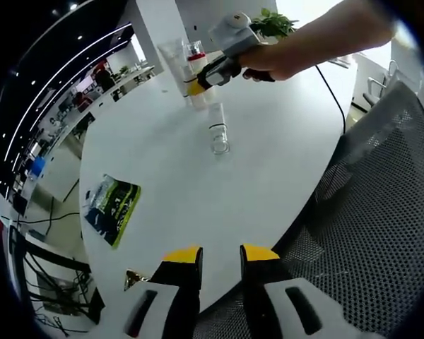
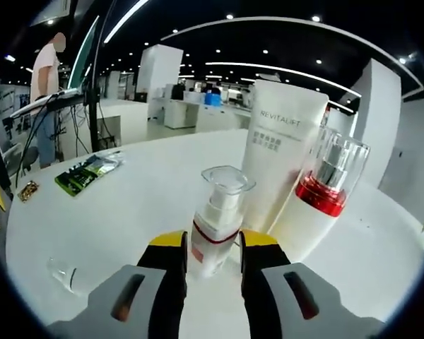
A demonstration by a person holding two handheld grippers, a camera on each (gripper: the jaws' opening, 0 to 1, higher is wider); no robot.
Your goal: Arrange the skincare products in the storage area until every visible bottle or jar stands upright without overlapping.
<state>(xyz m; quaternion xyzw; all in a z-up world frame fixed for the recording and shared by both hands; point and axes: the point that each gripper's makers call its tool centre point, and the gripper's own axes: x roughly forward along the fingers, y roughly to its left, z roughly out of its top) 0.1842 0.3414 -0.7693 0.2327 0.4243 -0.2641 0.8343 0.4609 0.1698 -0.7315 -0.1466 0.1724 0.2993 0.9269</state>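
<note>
A small white pump bottle with a red band and a clear cap stands upright between the jaws of my right gripper, which is shut on it. Just behind it stand a tall white tube and a white bottle with a red collar, both upright. In the left gripper view, the right gripper holds that small bottle beside the tube. A clear bottle lies on its side on the white table, nearer to me. My left gripper hovers open over the table's near edge, holding nothing.
A green sachet and a small gold packet lie on the table's left part. A mesh chair stands at the right, close to the table edge. A plant sits at the far side. A person stands far off.
</note>
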